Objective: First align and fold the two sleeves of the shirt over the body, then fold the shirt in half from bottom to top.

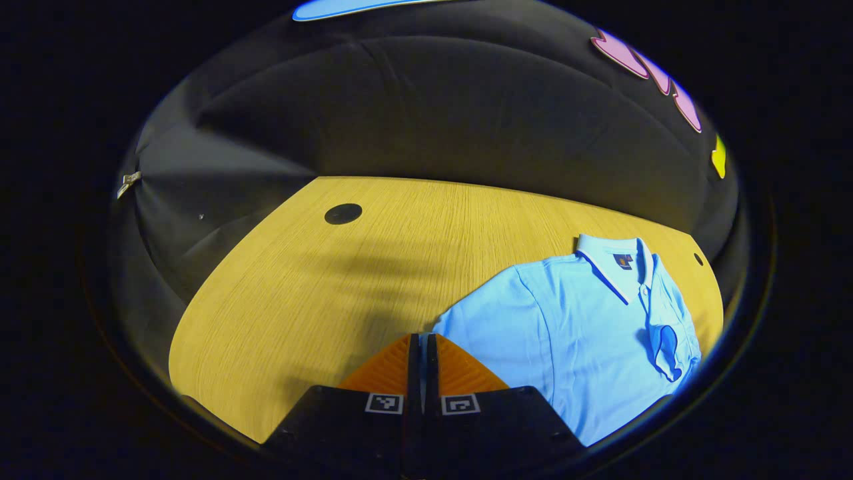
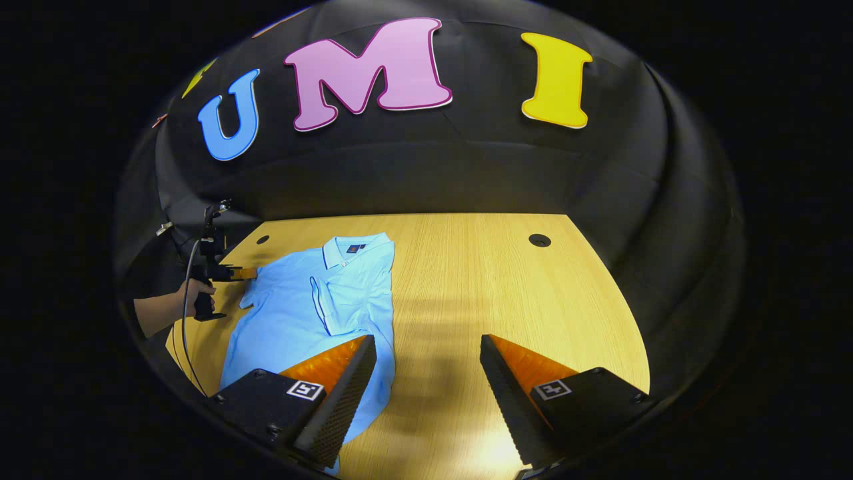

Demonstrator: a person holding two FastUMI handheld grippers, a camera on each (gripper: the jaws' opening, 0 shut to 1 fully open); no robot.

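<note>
At the near edge of the bench (image 2: 466, 280), left gripper (image 1: 422, 347) fingers pressed together, nothing visibly between them, beside the unfolded sleeve (image 1: 493, 320). Right gripper (image 2: 426, 353) spread wide, empty. Shirt (image 2: 313, 313) flat, collar toward the far edge; other sleeve (image 2: 343, 307) already lies over the body. Judgement: pinch the loose sleeve's cuff, carry it across low, match the folded one.

Wooden table (image 2: 506, 293) with a couple of round black grommet holes (image 2: 539, 240) along the far edge, and a light blue polo shirt (image 2: 300, 313) lying flat on the left part.
</note>
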